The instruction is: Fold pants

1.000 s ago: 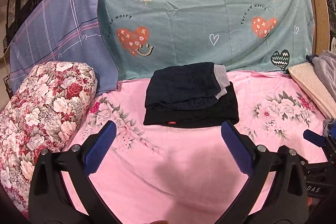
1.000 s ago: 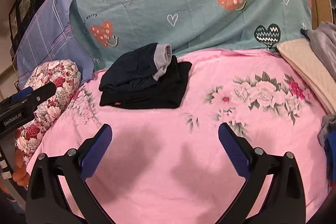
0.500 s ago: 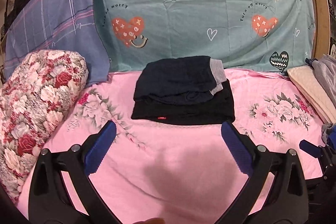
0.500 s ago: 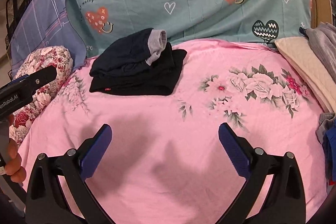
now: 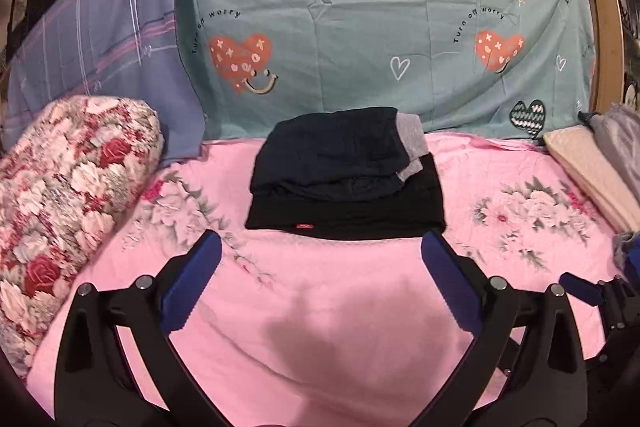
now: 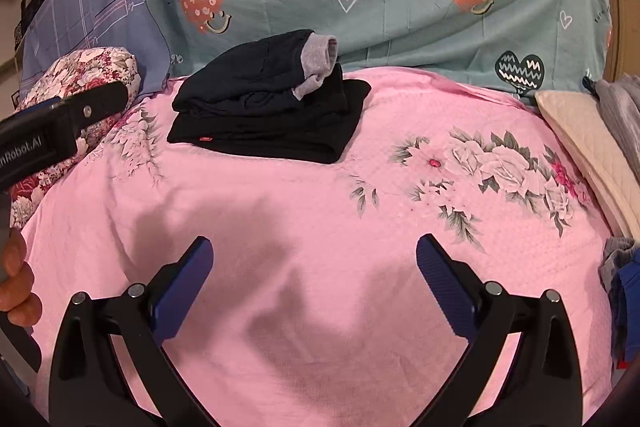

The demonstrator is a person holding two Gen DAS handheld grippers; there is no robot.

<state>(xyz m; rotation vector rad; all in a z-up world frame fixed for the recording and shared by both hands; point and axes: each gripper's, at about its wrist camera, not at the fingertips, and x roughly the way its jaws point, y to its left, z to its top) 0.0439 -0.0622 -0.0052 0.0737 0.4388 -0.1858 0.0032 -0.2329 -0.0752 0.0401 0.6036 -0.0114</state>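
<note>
My left gripper (image 5: pixel 320 255) hangs with jaws spread wide and empty over the pink sheet (image 5: pixel 340 307); my right gripper (image 6: pixel 314 259) is likewise agape, holding nothing. The dark pants (image 5: pixel 344 179) lie folded at the far edge, against the teal cover (image 5: pixel 360 7), stacked in soft layers with a grey cuff (image 6: pixel 320 57) on top. I judge them light, limp, not slippery. I'd pinch through all layers at the near corners, since a shallow grip would peel only the top fold.
</note>
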